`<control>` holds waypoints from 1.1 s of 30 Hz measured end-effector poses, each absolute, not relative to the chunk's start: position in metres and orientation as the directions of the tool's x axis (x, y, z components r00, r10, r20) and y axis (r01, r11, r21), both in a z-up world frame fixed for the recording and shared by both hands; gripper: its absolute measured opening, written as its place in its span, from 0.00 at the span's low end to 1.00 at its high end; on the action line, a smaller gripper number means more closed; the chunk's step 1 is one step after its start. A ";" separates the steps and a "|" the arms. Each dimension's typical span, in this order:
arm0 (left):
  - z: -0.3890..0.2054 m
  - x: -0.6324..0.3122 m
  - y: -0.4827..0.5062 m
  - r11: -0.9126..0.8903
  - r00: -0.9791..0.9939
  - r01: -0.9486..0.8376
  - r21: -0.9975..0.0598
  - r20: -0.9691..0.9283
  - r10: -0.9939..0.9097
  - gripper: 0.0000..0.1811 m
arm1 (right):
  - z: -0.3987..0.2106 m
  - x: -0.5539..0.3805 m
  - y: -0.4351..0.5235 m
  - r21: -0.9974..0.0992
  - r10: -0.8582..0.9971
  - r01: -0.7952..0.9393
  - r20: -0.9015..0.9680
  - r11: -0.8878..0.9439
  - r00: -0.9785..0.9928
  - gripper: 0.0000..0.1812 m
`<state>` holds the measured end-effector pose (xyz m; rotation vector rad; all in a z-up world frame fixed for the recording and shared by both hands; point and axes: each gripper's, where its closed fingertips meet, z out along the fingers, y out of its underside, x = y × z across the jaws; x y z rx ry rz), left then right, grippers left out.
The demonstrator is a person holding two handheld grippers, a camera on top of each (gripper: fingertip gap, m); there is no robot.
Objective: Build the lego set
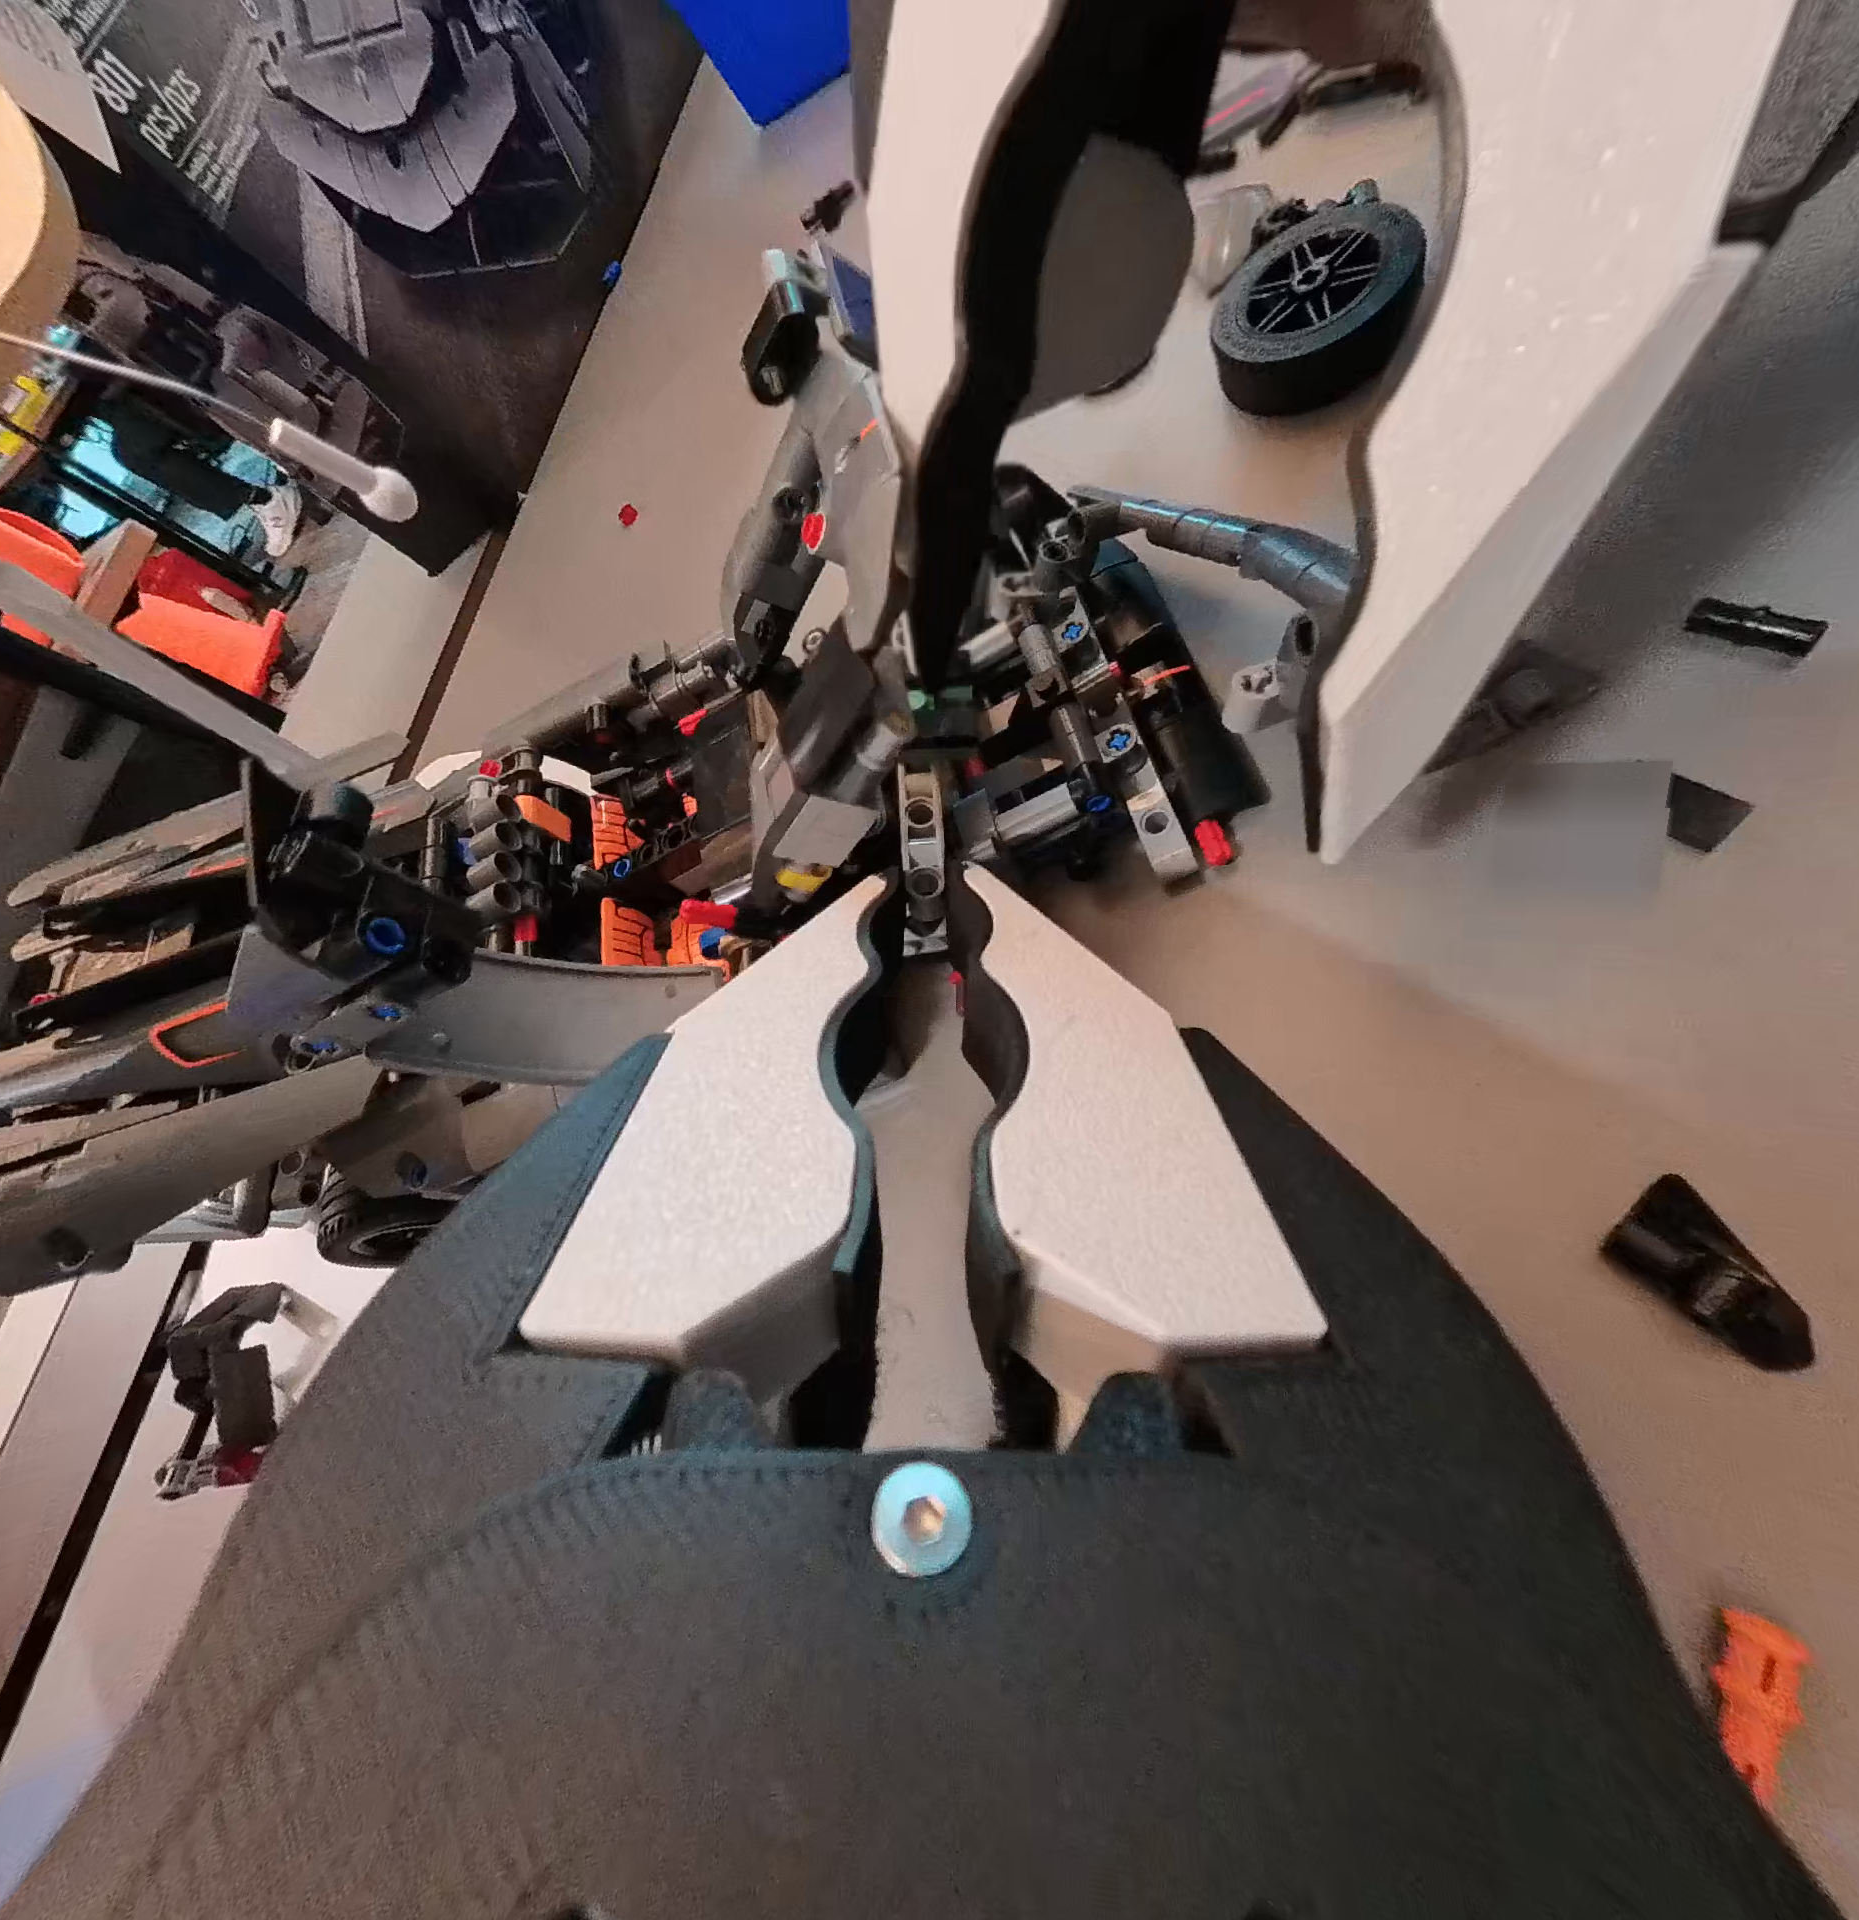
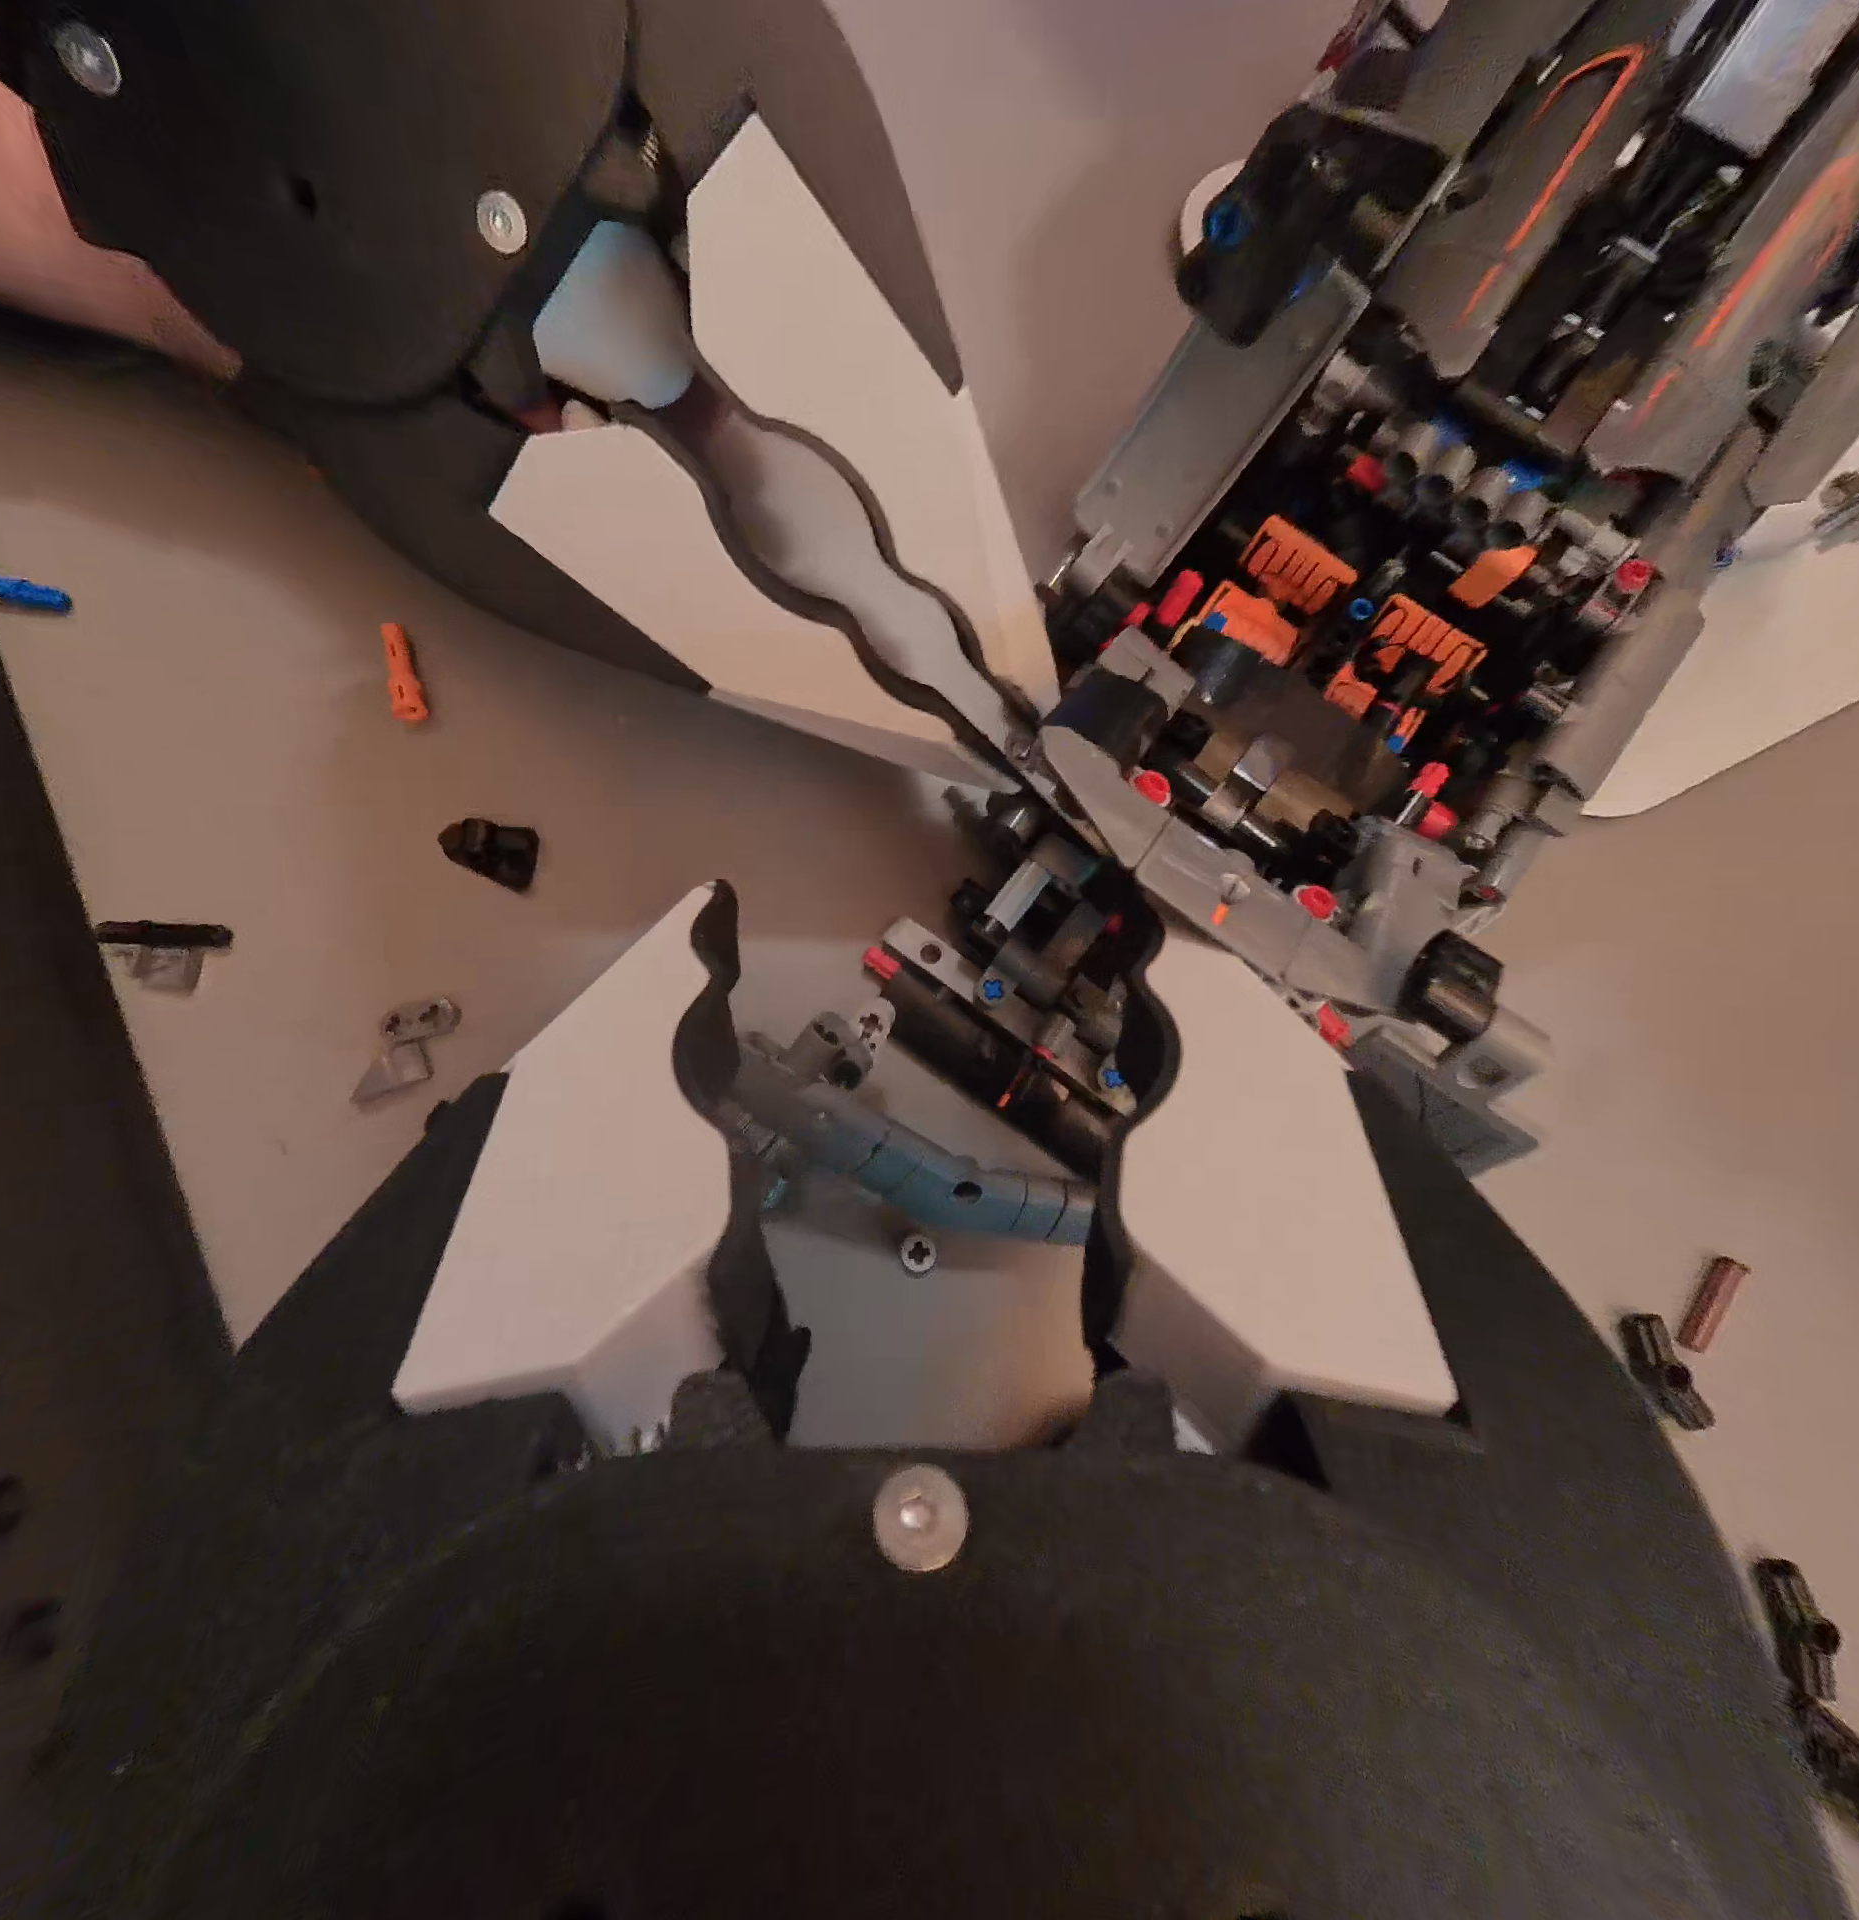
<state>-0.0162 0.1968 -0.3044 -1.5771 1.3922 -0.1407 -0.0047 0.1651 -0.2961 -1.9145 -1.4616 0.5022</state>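
Note:
A part-built dark grey Lego car (image 1: 405, 997) with orange seats lies on the pale table; it also shows in the right wrist view (image 2: 1268, 436). My left gripper (image 1: 925, 894) is shut on a light grey holed beam (image 1: 920, 831) at the car's open front end. In the right wrist view the left gripper (image 2: 1018, 743) comes in from the upper left with its tips together. My right gripper (image 2: 930, 925) is open, and its fingers straddle the front chassis section (image 2: 1018, 997). In the left wrist view the right gripper (image 1: 1127, 769) reaches down from the top.
A loose wheel (image 1: 1320, 301) and the dark set box (image 1: 385, 208) lie beyond the car. A ribbed grey hose (image 2: 925, 1184) curves from the front. Loose parts are scattered: an orange pin (image 2: 403, 670), a blue pin (image 2: 26, 595), a black piece (image 1: 1704, 1273), an orange piece (image 1: 1756, 1704). Left and right tips are no more than a few centimetres apart.

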 end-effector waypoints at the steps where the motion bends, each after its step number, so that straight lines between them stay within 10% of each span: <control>1: -0.304 -0.016 0.197 0.143 0.338 -0.692 -0.708 -0.492 -0.802 0.03 | -0.298 -0.005 0.164 -0.702 0.950 0.695 0.086 -0.156 0.300 0.41; 33: -0.306 -0.018 0.199 0.012 0.409 -0.650 -0.760 -0.364 -0.837 0.03 | -0.320 -0.013 0.162 -0.650 0.946 0.750 0.151 -0.125 0.288 0.50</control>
